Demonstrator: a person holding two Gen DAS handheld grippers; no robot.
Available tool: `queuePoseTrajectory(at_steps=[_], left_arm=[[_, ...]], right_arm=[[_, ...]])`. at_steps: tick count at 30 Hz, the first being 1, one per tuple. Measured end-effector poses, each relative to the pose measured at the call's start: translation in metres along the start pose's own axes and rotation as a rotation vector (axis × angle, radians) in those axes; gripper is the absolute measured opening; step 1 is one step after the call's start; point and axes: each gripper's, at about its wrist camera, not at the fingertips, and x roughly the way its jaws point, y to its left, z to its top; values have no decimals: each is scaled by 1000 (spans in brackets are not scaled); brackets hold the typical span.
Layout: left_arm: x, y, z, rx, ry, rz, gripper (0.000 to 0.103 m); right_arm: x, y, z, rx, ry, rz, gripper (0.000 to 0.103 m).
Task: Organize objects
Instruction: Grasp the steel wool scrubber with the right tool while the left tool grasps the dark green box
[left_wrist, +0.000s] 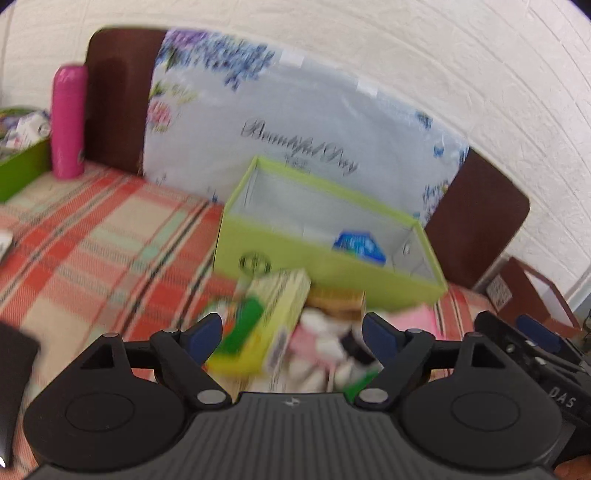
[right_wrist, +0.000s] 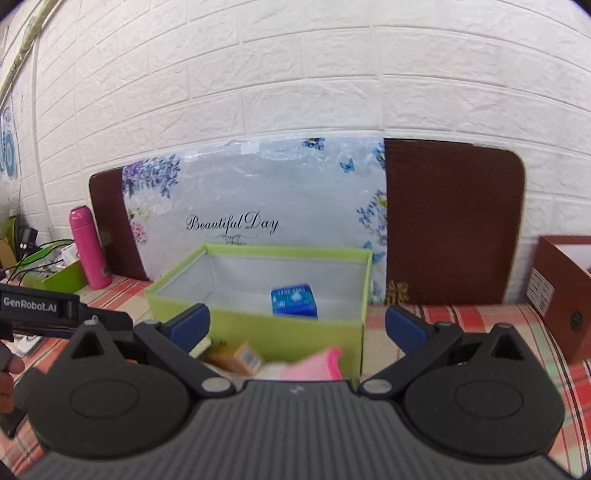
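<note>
A light green open box (left_wrist: 280, 254) (right_wrist: 258, 332) stands on the plaid tablecloth with a blue packet (left_wrist: 360, 245) (right_wrist: 294, 301) inside. In front of it lies a pile: a yellow-green carton (left_wrist: 266, 325), a brown box (left_wrist: 338, 299) (right_wrist: 236, 356) and pink items (left_wrist: 413, 319) (right_wrist: 317, 365). My left gripper (left_wrist: 291, 334) is open just above the pile, the carton between its fingers but not gripped. My right gripper (right_wrist: 297, 325) is open and empty, over the pile in front of the box.
A pink bottle (left_wrist: 68, 122) (right_wrist: 89, 247) and a second green box (left_wrist: 22, 166) stand at the back left. A floral board (right_wrist: 255, 206) leans on the brick wall. A brown box (right_wrist: 561, 295) sits at the right. The right gripper shows in the left view (left_wrist: 532, 343).
</note>
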Motion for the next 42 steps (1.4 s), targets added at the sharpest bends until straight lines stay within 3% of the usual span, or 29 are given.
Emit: queuePoseTrajectory(at_steps=[5,11,14,18,24,25,28,31,38,42], left_arm=[[-1,7,-49,-29,93,-40,86],[-2,-5,-72,55,120,-43,86],[-4,-11,-73,72,105,-55,86],[-9,-14,-72,80,92,-62,86],[-14,-20,-69,140,52,-89,86],[-14,-23,-68,158,44,-101,86],[-8,-35,-64,234,28,-156,86],[3,-50,-61,319,15,-197,86],[42,-70,-62,475,73,-178,86],[40,-65,-79,481,138,-219,86]], right_arm=[[-40,-1,-53,-5,36,-9,103],[-63,0,-123,-12,140,-28,103],[-64,0,-138,11,180,-21,103],[-60,14,-132,-45,150,20,102],[-28,44,-127,-167,149,67,84],[-24,46,-128,-172,151,71,78],[-19,45,-129,-165,173,98,37],[-33,35,-130,-127,162,121,22],[-71,-8,-145,-15,193,65,22],[-79,-13,-150,-19,198,63,34]])
